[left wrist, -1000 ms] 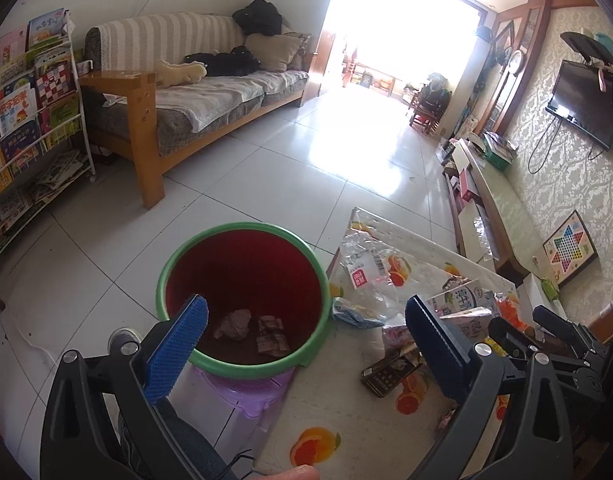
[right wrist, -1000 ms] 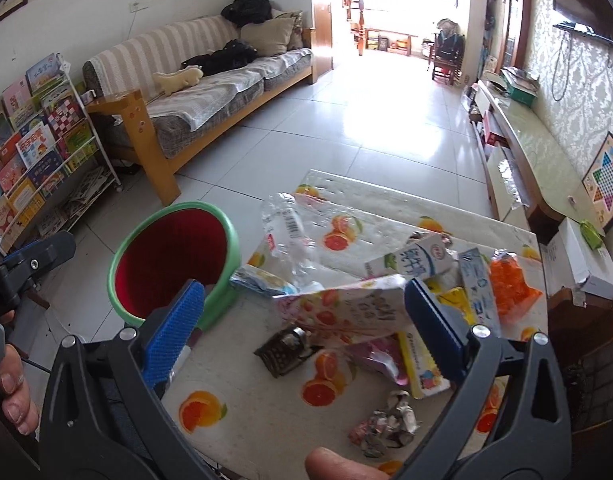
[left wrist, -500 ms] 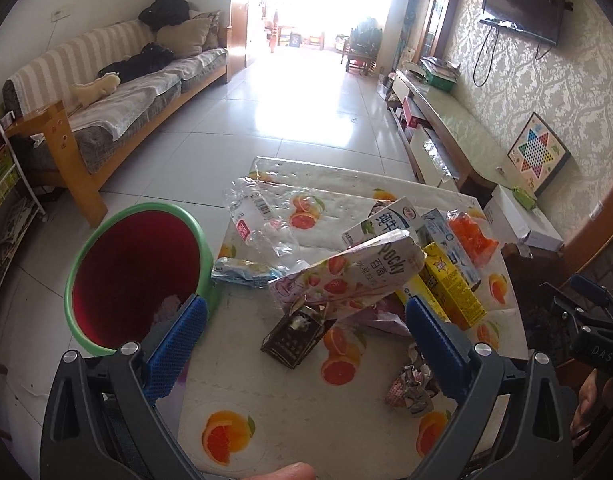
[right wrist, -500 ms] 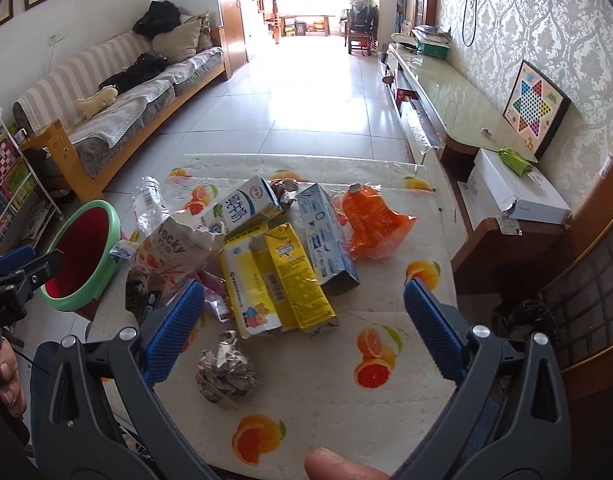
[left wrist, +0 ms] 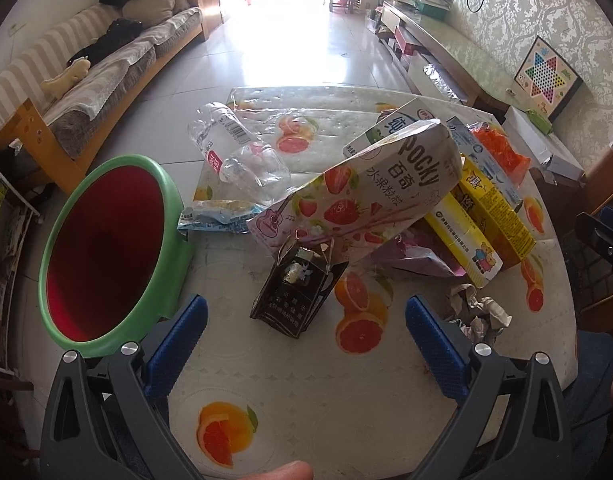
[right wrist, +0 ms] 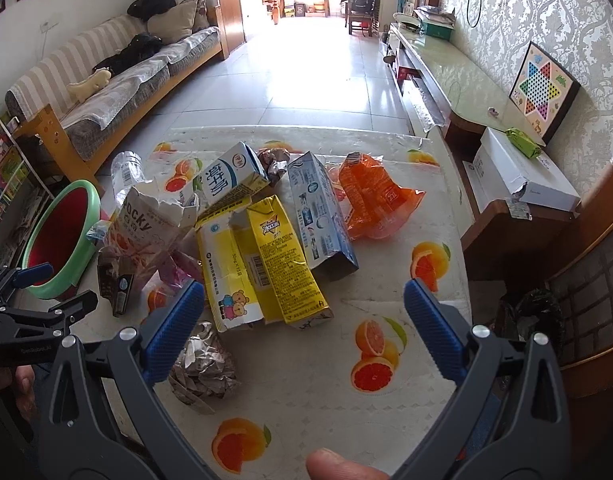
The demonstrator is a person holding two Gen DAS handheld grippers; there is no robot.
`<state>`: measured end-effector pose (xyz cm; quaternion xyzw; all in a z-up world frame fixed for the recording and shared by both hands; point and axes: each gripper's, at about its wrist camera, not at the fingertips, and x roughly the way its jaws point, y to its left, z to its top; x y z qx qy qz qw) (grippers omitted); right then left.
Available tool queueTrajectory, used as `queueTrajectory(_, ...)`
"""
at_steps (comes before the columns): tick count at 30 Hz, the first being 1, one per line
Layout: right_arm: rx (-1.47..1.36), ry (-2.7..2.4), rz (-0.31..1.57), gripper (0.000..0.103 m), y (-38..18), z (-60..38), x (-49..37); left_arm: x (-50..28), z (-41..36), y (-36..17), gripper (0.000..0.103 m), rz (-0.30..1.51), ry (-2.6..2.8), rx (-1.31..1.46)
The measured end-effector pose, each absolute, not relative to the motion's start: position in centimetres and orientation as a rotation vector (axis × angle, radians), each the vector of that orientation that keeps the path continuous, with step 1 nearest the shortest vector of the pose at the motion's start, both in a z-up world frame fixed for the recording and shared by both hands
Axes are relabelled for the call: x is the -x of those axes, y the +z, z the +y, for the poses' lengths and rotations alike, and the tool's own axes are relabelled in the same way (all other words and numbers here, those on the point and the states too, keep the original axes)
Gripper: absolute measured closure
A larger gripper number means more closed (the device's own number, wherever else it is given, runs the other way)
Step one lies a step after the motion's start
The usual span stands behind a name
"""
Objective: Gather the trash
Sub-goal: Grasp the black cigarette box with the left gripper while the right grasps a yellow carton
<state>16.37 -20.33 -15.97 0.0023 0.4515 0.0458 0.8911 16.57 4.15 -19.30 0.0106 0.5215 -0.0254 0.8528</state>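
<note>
Left wrist view first: the left gripper [left wrist: 305,334] has its blue pads wide apart and holds nothing; it hangs over the table [left wrist: 266,412], whose cloth has printed orange slices. Just ahead, at 12 o'clock between the pads, stands a small black packet [left wrist: 296,290], torn open at the top, with its long axis running from 6 to 12 o'clock; the writing on it is too small to read. Behind it, the Pocky bag [left wrist: 366,196] lies with its long axis from 8 o'clock up to 2 o'clock, the torn mouth at the far right end; the word "Pocky" and Chinese characters can be read on it. At 10 o'clock a crushed clear bottle [left wrist: 234,152] lies on the cloth, with its barcode label toward the far end. At 9 o'clock the green bin [left wrist: 174,236] with a red inside stands beside the table edge.

In the right wrist view, the right gripper [right wrist: 304,316] is also spread wide and grips nothing. A crumpled foil ball [right wrist: 204,364] lies just beside its left pad. Farther, between the pads, two yellow cartons [right wrist: 258,264] lie flat side by side, pointing from 5 to 11 o'clock. Beyond them are a blue-white carton [right wrist: 318,212], a white milk carton [right wrist: 230,180] and an orange wrapper [right wrist: 370,200] at 1 o'clock.
</note>
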Motion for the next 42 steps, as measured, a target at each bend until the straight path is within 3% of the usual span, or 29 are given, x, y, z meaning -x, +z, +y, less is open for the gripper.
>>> queueTrajectory(3, 0.024, 0.088, 0.961, 0.006, -17.3, -20.2, -17.2, -17.2, 4.2, -20.3, 0.008, 1.109, -0.046, -0.028)
queueTrajectory(7, 0.036, 0.088, 1.02, 0.016, -19.5, -20.4, -18.5, -17.8, 4.3, -21.7, 0.008, 1.113, -0.063, -0.008)
queueTrajectory(15, 0.069, 0.099, 1.063, 0.016, -21.7, -19.2, -20.0, -19.4, 4.9, -24.7, 0.008, 1.171, -0.051, 0.018)
queueTrajectory(22, 0.076, 0.103, 1.094, 0.024, -22.9, -18.8, -20.9, -20.0, 4.8, -25.9, 0.008, 1.188, -0.043, -0.01)
queueTrajectory(26, 0.083, 0.108, 1.114, 0.036, -23.6, -18.7, -21.3, -20.4, 5.3, -26.3, 0.009, 1.196, -0.045, -0.003)
queueTrajectory(27, 0.082, 0.11, 1.121, 0.038, -23.8, -18.7, -21.3, -20.4, 5.3, -26.3, 0.011, 1.196, -0.044, -0.001)
queueTrajectory(29, 0.082, 0.112, 1.129, 0.051, -24.1, -18.7, -21.4, -20.4, 5.3, -26.4, 0.025, 1.2, -0.049, 0.0)
queueTrajectory(32, 0.079, 0.121, 1.135, 0.059, -24.3, -18.5, -21.3, -20.4, 5.1, -26.4, 0.042, 1.21, -0.054, -0.012)
queueTrajectory(42, 0.075, 0.137, 1.117, 0.066, -23.0, -18.5, -19.8, -18.7, 5.4, -25.1, 0.055, 1.189, -0.081, 0.022)
